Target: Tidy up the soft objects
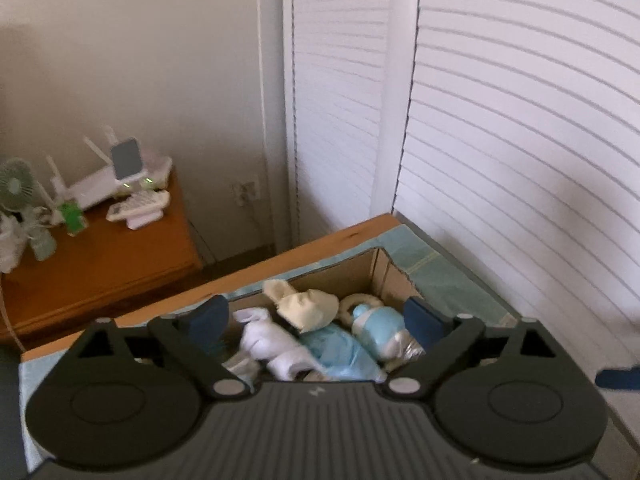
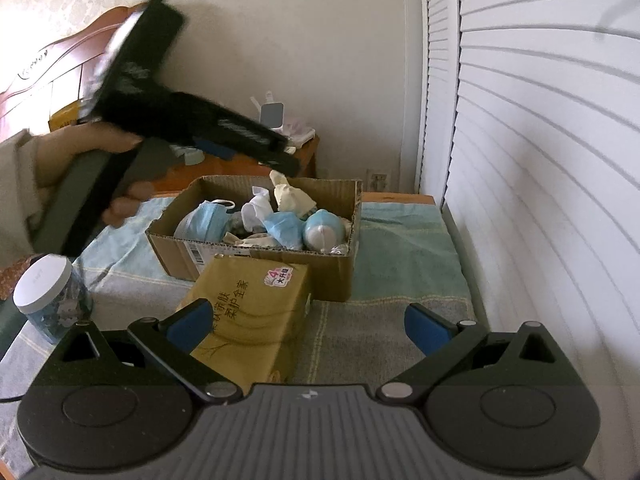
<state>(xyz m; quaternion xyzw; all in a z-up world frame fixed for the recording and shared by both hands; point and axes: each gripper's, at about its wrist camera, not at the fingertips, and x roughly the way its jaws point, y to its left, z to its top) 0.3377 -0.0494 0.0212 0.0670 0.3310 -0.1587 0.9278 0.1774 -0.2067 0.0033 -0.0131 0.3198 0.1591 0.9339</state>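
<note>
The left gripper [image 1: 316,320] hangs above the open cardboard box [image 2: 256,256], jaws wide apart and holding nothing; the box contents lie directly below, between its blue pads. Inside are a cream cloth toy [image 1: 304,304], a white sock-like bundle [image 1: 272,344], crumpled pale-blue face masks [image 2: 284,228] and a light-blue rounded bottle shape [image 1: 380,328], all loosely heaped. The box is corrugated, rectangular, and stands on a blue-green woven cloth [image 2: 400,248] near the far edge of the table. The right gripper [image 2: 308,328] is also spread wide and empty, low over the near cloth. A yellow soft tissue pack [image 2: 256,312] lies just before it, touching the box's near wall. A white-lidded clear jar [image 2: 48,300] stands at the left edge.
</note>
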